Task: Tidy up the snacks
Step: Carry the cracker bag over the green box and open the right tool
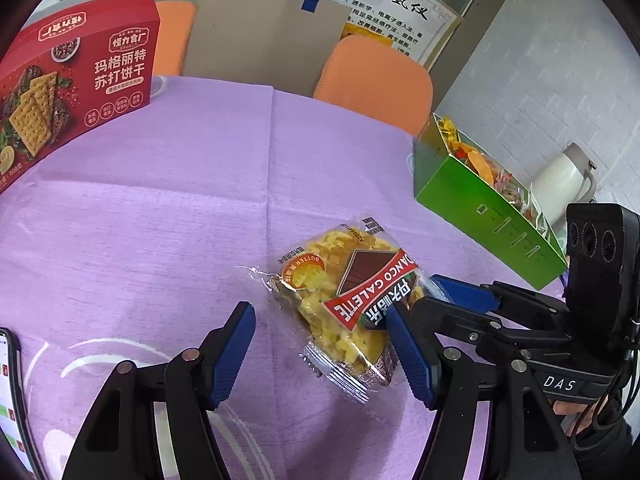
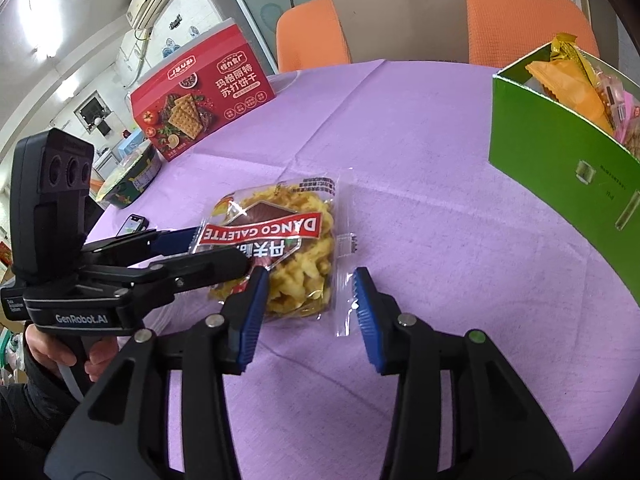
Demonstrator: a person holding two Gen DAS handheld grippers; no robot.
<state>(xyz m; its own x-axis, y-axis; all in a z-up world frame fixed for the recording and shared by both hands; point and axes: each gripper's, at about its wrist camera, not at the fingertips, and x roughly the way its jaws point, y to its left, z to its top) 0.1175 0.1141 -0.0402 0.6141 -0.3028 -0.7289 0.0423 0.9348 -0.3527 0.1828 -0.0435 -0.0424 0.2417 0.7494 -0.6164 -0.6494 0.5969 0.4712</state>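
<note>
A clear packet of yellow Danco Galette biscuits (image 1: 344, 304) lies flat on the purple tablecloth (image 1: 180, 208); it also shows in the right wrist view (image 2: 280, 240). My left gripper (image 1: 320, 328) is open, its fingers on either side of the packet's near end. My right gripper (image 2: 308, 292) is open too, reaching in from the right with its fingers around the packet's other end. In the left wrist view the right gripper's fingertips (image 1: 452, 288) touch the packet's edge. A green box (image 1: 480, 216) holding several wrapped snacks stands to the right.
A red cracker box (image 1: 76, 84) stands at the far left of the table. A phone (image 1: 10, 392) lies at the left edge. Two orange chairs (image 1: 372, 80) and a cardboard bag (image 1: 260, 32) are behind the table. A white kettle (image 1: 568, 180) is beyond the green box.
</note>
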